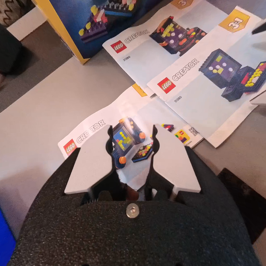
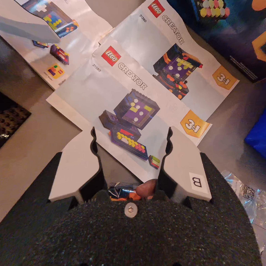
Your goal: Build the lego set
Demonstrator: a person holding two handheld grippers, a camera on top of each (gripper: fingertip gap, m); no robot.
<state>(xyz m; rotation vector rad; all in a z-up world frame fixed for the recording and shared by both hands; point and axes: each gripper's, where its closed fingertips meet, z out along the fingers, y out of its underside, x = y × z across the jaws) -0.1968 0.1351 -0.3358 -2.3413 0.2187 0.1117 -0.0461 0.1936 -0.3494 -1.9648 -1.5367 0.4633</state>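
Three instruction booklets lie fanned out on the grey table [image 1: 43, 115]. In the left wrist view my left gripper [image 1: 131, 127] is open and empty, hovering over the nearest booklet [image 1: 129, 144]. Two more booklets [image 1: 201, 93] lie beyond, one overlapping the other [image 1: 136, 47]. In the right wrist view my right gripper [image 2: 131, 128] is open and empty above the middle booklet [image 2: 115, 108]. A clear bag of bricks [image 2: 123, 191] shows low between its fingers. The other gripper's white finger [image 2: 28, 28] shows at top left.
The blue and yellow set box [image 1: 80, 21] stands at the back of the table and shows at top right in the right wrist view [image 2: 237, 43]. A clear plastic bag [image 2: 247, 201] and a blue object [image 2: 257, 136] lie at right.
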